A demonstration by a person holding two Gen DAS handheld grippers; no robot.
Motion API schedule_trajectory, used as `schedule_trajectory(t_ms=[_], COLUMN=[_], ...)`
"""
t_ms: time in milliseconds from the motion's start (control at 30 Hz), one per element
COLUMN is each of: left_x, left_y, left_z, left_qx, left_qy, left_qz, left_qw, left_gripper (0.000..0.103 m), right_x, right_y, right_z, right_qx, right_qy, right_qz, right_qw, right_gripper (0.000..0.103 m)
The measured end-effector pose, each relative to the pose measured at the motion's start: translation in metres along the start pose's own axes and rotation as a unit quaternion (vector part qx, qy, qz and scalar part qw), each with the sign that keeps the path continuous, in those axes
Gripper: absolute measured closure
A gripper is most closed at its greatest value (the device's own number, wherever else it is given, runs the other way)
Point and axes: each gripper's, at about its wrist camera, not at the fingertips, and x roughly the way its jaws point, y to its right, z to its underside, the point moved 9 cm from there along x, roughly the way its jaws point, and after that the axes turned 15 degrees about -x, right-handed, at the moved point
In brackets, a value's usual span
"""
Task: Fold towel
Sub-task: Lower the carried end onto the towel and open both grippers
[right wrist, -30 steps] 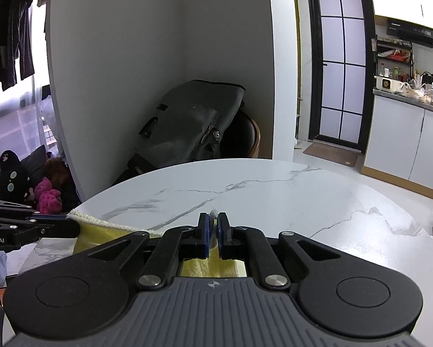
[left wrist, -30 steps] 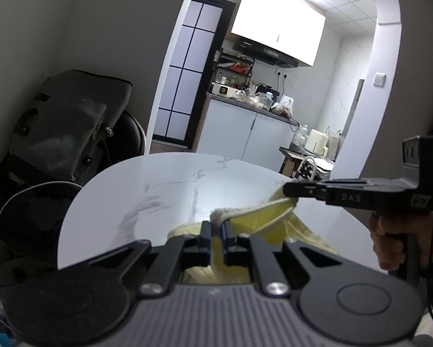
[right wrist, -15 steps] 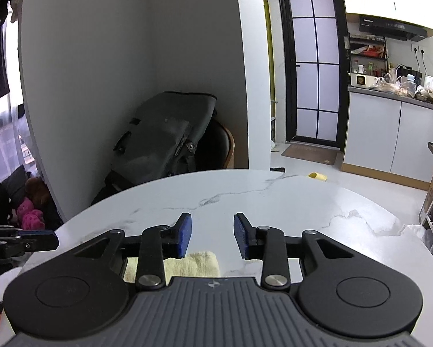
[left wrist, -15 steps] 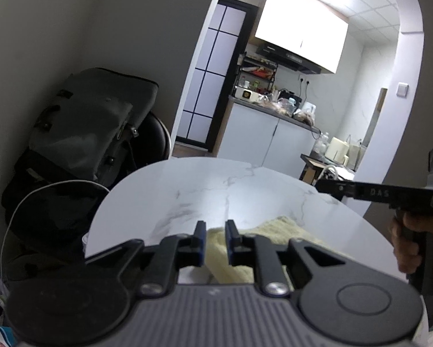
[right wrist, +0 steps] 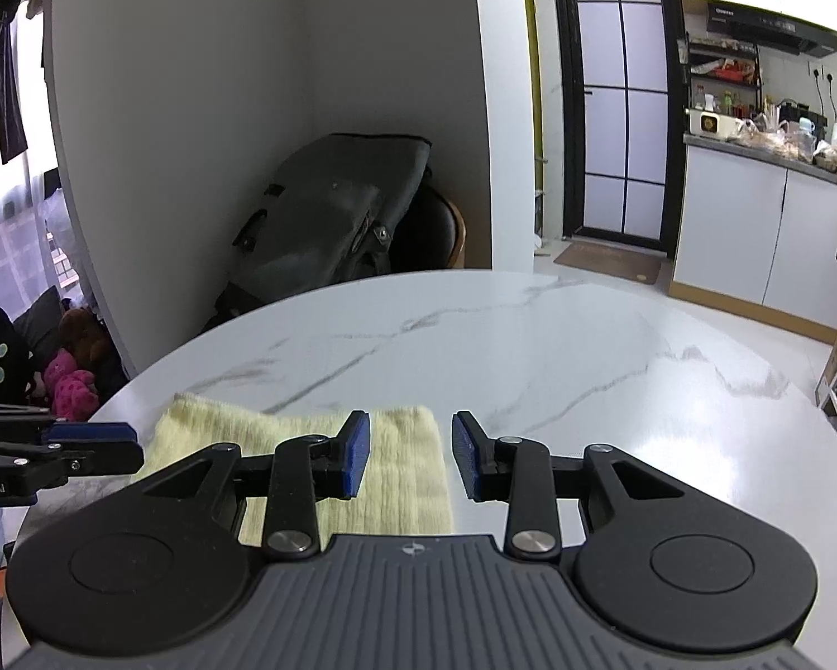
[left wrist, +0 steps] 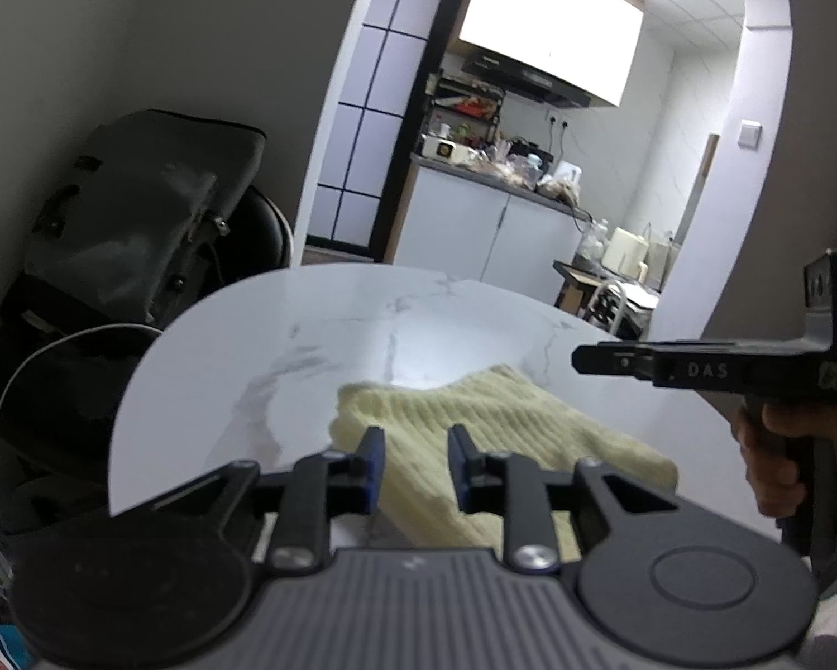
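Both tools, left [left wrist: 412, 460] and right [right wrist: 410, 455], are held wide and empty above the soft, limp towel [left wrist: 491, 435], judged best gripped at corners on the worktop [right wrist: 530, 346].

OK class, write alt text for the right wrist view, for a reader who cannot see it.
A pale yellow towel lies flat on a round white marble table, just beyond the right gripper, whose blue-padded fingers stand open and empty. The left gripper reaches in from the left edge.

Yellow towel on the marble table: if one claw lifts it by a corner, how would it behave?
The yellow towel looks soft and ribbed, lying in slack folds, so it would probably droop and unfold. On the glossy marble table, a push would likely slide or bunch it.
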Motion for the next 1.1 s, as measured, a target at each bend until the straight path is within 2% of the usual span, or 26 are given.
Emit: schedule_trajectory(t_ms=[133,367,433,467,533,600,767,933,1100], left_x=[-0.002,-0.008,-0.009,-0.01,-0.012,-0.014,-0.018,-0.026,-0.032], left_y=[0.003,0.01,0.011,0.012,0.015,0.019,0.026,0.035,0.04], left_z=[0.005,0.014,0.015,0.016,0.017,0.018,0.022,0.028,0.033], left_qx=[0.007,0.02,0.022,0.024,0.029,0.034,0.041,0.052,0.065], left_qy=[-0.005,-0.01,-0.01,-0.01,-0.011,-0.01,-0.013,-0.013,-0.014], left_qz=[0.0,-0.009,-0.013,-0.014,-0.014,-0.015,-0.021,-0.022,-0.031], left_qw=[1.0,0.9997,0.9996,0.9996,0.9994,0.9993,0.9989,0.9983,0.9973], left_gripper=[0.065,0.057,0.055,0.053,0.043,0.038,0.035,0.019,0.012], right_x=[-0.007,-0.02,-0.024,-0.026,-0.031,-0.035,-0.048,-0.058,-0.071], right_y=[-0.002,-0.006,-0.007,-0.008,-0.01,-0.01,-0.014,-0.019,-0.023], right_z=[0.012,0.034,0.04,0.042,0.046,0.048,0.051,0.053,0.058], right_qx=[0.01,0.031,0.036,0.037,0.04,0.039,0.032,0.011,0.011], right_qy=[-0.008,-0.02,-0.023,-0.022,-0.02,-0.019,-0.013,-0.012,-0.007], right_qz=[-0.004,-0.009,-0.011,-0.012,-0.013,-0.013,-0.013,-0.004,0.002], right_qw=[1.0,0.999,0.999,0.999,0.999,0.999,0.999,1.0,1.0], right_gripper=[0.067,0.066,0.063,0.058,0.054,0.049,0.037,0.022,0.011])
